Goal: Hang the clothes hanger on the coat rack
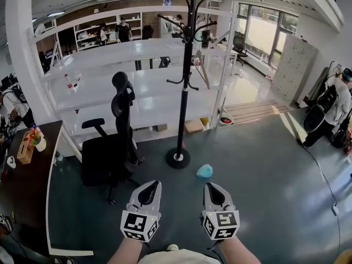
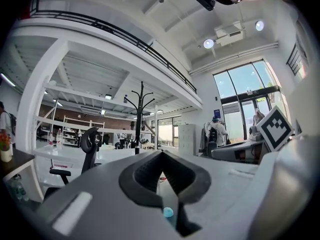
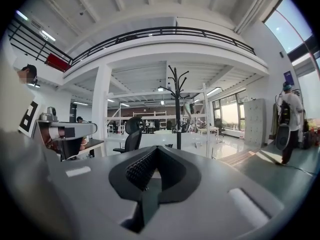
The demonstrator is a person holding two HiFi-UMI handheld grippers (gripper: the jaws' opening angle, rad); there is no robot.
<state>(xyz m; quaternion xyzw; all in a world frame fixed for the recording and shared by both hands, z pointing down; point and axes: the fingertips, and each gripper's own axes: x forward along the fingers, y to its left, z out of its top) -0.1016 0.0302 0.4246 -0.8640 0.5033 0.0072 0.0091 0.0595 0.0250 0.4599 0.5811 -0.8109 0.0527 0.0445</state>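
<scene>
A tall black coat rack [image 1: 186, 76] stands on a round base on the grey floor, ahead of both grippers. It also shows in the left gripper view as coat rack [image 2: 138, 115] and in the right gripper view as coat rack [image 3: 177, 109]. No clothes hanger shows in any view. My left gripper [image 1: 153, 184] and right gripper [image 1: 212, 185] are held side by side, level, pointing at the rack. Both are shut with nothing between the jaws, as the left gripper [image 2: 161, 154] and right gripper [image 3: 155, 149] views confirm.
A black office chair [image 1: 110, 147] stands left of the rack's base. A small light-blue object [image 1: 204, 171] lies on the floor just ahead of the right gripper. White shelving [image 1: 137, 87] runs behind the rack, a dark desk [image 1: 22, 175] sits at left, and a person [image 1: 330, 111] stands at far right.
</scene>
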